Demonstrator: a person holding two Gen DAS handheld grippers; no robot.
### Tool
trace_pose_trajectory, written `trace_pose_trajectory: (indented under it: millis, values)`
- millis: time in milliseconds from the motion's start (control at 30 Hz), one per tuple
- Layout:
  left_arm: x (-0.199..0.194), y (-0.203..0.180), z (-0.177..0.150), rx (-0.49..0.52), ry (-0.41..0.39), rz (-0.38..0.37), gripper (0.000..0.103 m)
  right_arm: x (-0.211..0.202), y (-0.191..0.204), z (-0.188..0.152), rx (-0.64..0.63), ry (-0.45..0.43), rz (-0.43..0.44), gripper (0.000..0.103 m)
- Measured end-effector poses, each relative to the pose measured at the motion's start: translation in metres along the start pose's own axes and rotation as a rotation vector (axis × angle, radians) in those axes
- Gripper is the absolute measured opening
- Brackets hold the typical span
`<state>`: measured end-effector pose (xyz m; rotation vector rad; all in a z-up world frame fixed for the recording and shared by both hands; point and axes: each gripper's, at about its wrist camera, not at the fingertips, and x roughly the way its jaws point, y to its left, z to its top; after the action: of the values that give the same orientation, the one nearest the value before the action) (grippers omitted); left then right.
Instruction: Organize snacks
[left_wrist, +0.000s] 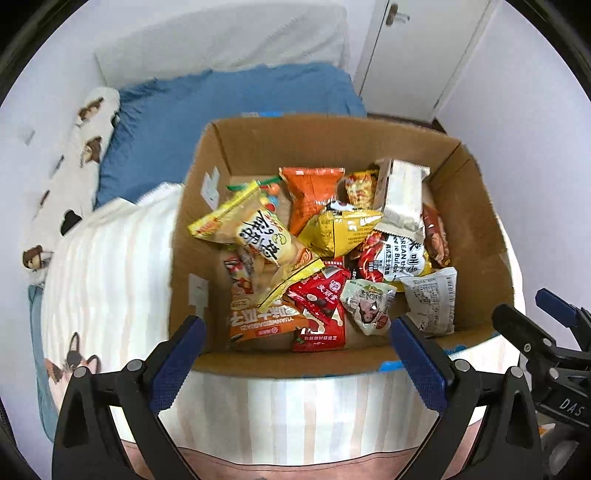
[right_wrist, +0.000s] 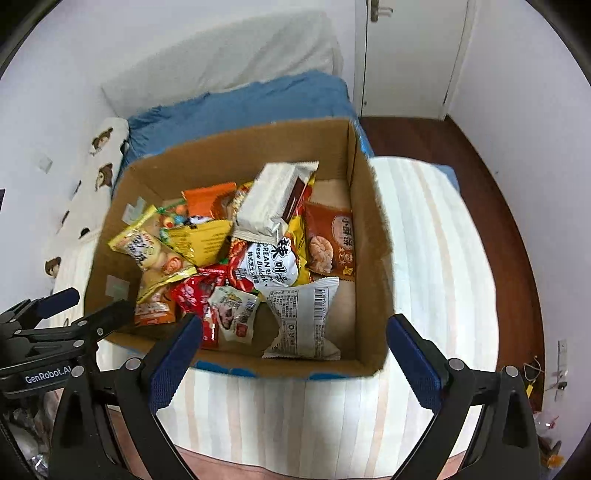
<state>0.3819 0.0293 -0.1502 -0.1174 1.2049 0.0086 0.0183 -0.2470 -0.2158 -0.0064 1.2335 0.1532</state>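
Observation:
An open cardboard box (left_wrist: 332, 140) sits on a striped blanket and holds several snack packets. It also shows in the right wrist view (right_wrist: 369, 258). Among them are a yellow chip bag (left_wrist: 258, 229), a red packet (left_wrist: 321, 295), a white barcode packet (right_wrist: 303, 321) and a white wafer pack (right_wrist: 273, 199). My left gripper (left_wrist: 295, 332) is open and empty above the box's near edge. My right gripper (right_wrist: 295, 328) is open and empty, also at the near edge, to the right of the left one.
The box rests on a bed with a striped white blanket (right_wrist: 424, 258), a blue sheet (left_wrist: 221, 110) and a puppy-print pillow (left_wrist: 85, 147). A white door (left_wrist: 417, 55) and dark wood floor (right_wrist: 480, 184) lie to the right. The other gripper (left_wrist: 546, 332) shows at right.

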Motion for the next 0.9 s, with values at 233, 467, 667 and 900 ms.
trace_pose_trajectory:
  millis: [233, 467, 667, 900]
  values:
    - [-0.054, -0.006, -0.042, 0.023, -0.131, 0.028, 0.103, -0.057, 0.007, -0.035, -0.028, -0.123, -0.004, 0.101]
    - [-0.104, -0.006, -0.089, 0.014, -0.243, 0.033, 0.103, -0.116, 0.015, -0.080, -0.050, -0.234, 0.013, 0.103]
    - [-0.145, -0.004, -0.127, -0.005, -0.320, 0.034, 0.103, -0.165, 0.018, -0.122, -0.063, -0.307, 0.025, 0.103]
    - [-0.193, -0.008, -0.162, 0.003, -0.392, 0.047, 0.103, -0.214, 0.012, -0.159, -0.060, -0.368, 0.039, 0.103]
